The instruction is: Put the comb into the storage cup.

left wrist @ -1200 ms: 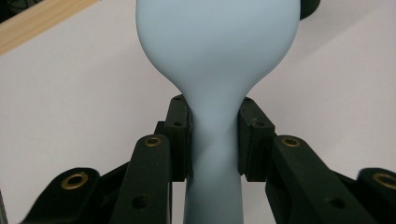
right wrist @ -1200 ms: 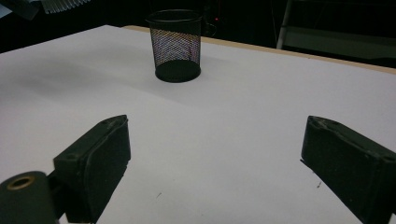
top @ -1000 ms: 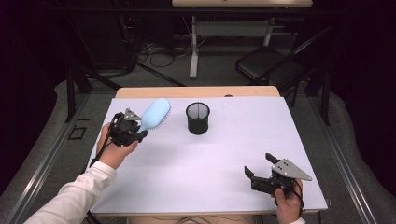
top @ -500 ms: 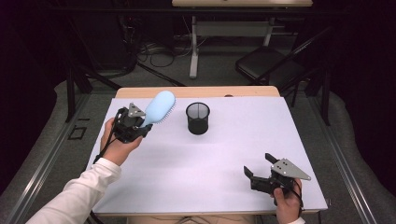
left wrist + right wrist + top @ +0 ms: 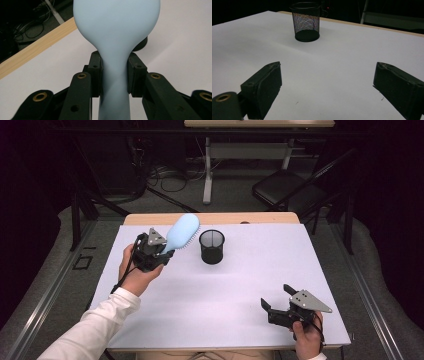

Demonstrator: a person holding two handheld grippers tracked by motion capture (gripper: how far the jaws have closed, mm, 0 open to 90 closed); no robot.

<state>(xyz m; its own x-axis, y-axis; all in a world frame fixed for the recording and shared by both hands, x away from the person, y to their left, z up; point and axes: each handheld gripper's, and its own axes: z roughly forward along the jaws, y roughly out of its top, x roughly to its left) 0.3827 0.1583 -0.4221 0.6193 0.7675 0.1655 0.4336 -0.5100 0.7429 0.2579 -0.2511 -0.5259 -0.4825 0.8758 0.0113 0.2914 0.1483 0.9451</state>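
A pale blue hairbrush is held up off the white table, its head slanting toward a black mesh cup. My left gripper is shut on the brush's handle. In the left gripper view both pads press the narrow neck of the hairbrush, and the rounded back of the head fills the top. My right gripper rests near the table's front right corner, open, with nothing between its jaws. From the right gripper view the mesh cup stands upright farther off, past the right gripper.
The white table top has a wooden strip along its far edge. Beyond it are a desk frame, floor cables and a dark chair. A white sleeve comes in at the bottom left.
My left hand has carried the hairbrush rightward and slightly up, closer to the mesh cup. The right gripper has stayed where it was.
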